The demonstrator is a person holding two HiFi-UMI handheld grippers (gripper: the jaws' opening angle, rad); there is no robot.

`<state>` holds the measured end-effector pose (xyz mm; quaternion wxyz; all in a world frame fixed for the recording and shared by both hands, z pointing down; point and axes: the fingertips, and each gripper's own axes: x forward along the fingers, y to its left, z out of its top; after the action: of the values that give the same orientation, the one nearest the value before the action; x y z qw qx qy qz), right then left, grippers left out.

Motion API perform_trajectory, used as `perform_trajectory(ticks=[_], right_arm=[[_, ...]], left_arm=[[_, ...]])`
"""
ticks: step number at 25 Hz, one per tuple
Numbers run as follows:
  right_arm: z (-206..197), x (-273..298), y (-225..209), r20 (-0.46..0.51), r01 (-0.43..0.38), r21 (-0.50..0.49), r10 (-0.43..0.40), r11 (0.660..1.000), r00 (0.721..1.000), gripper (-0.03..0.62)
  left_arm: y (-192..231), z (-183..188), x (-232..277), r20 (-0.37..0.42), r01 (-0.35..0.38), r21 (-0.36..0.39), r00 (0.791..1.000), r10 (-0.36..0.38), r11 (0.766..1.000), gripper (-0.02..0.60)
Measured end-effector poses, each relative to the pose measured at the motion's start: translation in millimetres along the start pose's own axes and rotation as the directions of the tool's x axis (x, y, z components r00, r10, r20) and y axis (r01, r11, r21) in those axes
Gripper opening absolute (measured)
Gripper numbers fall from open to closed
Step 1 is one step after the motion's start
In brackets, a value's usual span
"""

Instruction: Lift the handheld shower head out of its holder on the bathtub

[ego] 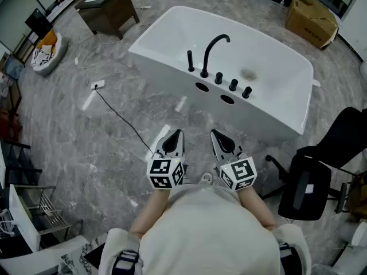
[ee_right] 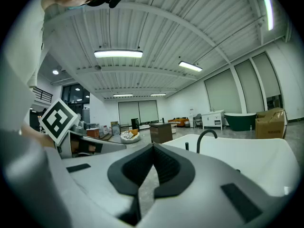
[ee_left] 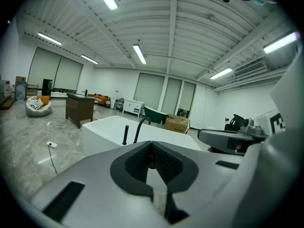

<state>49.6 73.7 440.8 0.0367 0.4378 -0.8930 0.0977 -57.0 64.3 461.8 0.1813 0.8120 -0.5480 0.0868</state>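
Observation:
A white freestanding bathtub stands ahead of me on the marble floor. On its near rim stands the black handheld shower head, an upright stick in its holder, left of the curved black spout and several knobs. My left gripper and right gripper hang side by side well short of the tub, both shut and empty. The shower head shows upright beyond the shut left jaws. The right gripper sees the spout ahead to its right.
A black office chair stands right of me. A cable and socket lie on the floor to the left. A dark wooden cabinet and a cardboard box sit beyond the tub. Metal shelving is at lower left.

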Motion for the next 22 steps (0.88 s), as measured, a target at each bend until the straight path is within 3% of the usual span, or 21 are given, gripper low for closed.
perform_trajectory(ticks=[4,13,22], right_arm=[[1.3,-7.3,9.3,-0.002,0.018,0.007,-0.018,1.000,1.000,0.020],[1.6,-15.4,27.1,0.000,-0.023,-0.024,0.023,0.999,1.000,0.020],[2.8,-21.4,19.5,0.025,-0.040,0.009,0.040,0.999,0.999,0.020]], left_arm=[[-3.2,-3.8,-13.1,-0.015,0.011,0.015,1.000,-0.011,1.000,0.021],[4.0,-1.9,-29.8,0.023,-0.015,-0.009,1.000,0.015,1.000,0.021],[3.4,-3.7,-30.5,0.035,-0.047,-0.041,0.998,0.048,0.998,0.021]])
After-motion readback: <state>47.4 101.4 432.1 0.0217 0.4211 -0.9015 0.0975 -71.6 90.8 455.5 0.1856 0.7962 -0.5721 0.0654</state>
